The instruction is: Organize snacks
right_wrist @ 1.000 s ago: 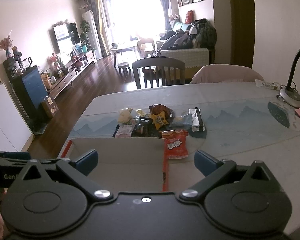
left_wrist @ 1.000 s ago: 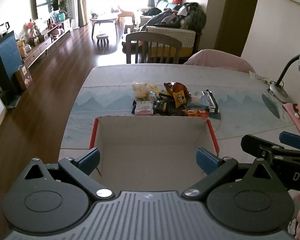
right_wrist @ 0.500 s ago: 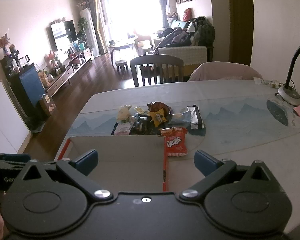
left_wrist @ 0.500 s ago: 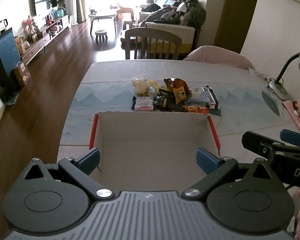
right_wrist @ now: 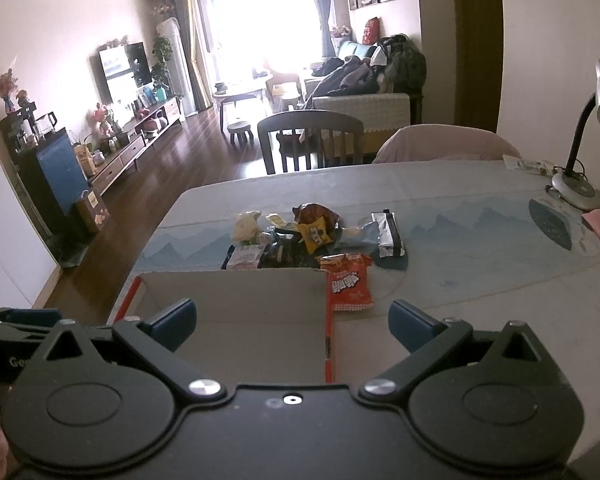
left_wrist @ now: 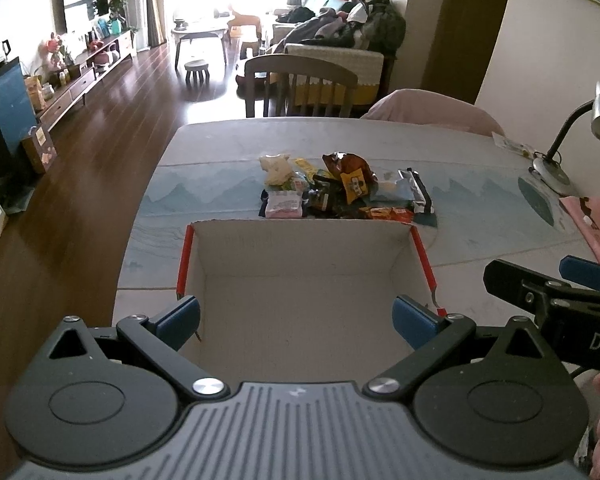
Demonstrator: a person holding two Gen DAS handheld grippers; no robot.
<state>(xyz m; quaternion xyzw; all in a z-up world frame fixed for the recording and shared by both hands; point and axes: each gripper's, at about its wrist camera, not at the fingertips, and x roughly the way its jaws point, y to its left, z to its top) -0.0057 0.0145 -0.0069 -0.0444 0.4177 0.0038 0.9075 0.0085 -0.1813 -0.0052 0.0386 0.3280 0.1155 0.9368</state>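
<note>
Both views sit slightly higher than before. Left claw (left_wrist: 296, 322) and right claw (right_wrist: 292, 324) gape, empty; snacks (left_wrist: 340, 192) heap mid-frame behind the box (left_wrist: 300, 276) — light, crinkly, slippery; pinch edges.

Black left gripper (left_wrist: 296, 322) and right gripper (right_wrist: 292, 322) (blue pads, silver screws), ribbed grey housing

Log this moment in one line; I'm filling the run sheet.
left gripper: open, over box | right gripper: open | snacks: piled beyond box | box: empty
</note>
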